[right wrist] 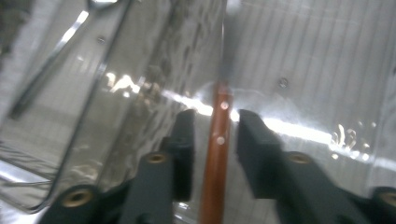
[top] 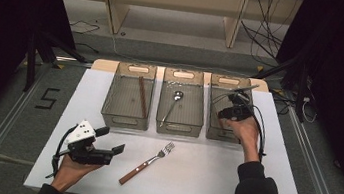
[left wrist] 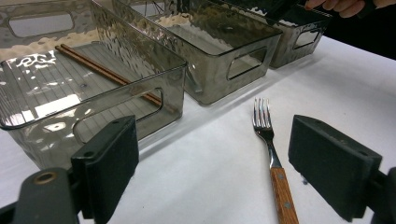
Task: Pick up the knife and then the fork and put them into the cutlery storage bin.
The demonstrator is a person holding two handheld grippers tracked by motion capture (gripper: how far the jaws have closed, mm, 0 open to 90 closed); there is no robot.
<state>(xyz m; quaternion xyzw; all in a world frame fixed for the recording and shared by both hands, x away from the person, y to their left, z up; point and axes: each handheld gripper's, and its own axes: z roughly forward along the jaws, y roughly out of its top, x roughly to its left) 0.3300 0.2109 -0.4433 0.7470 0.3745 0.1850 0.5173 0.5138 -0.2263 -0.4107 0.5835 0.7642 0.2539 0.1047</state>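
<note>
In the right gripper view, the wooden-handled utensil (right wrist: 217, 154) between the jaws is blurred, and its metal end fades into glare, so its kind cannot be told. The fork (left wrist: 274, 161) in the left gripper view is cut off by the bottom edge. In the high view, the right gripper (top: 235, 110) hides the right bin's (top: 222, 81) contents.
</note>
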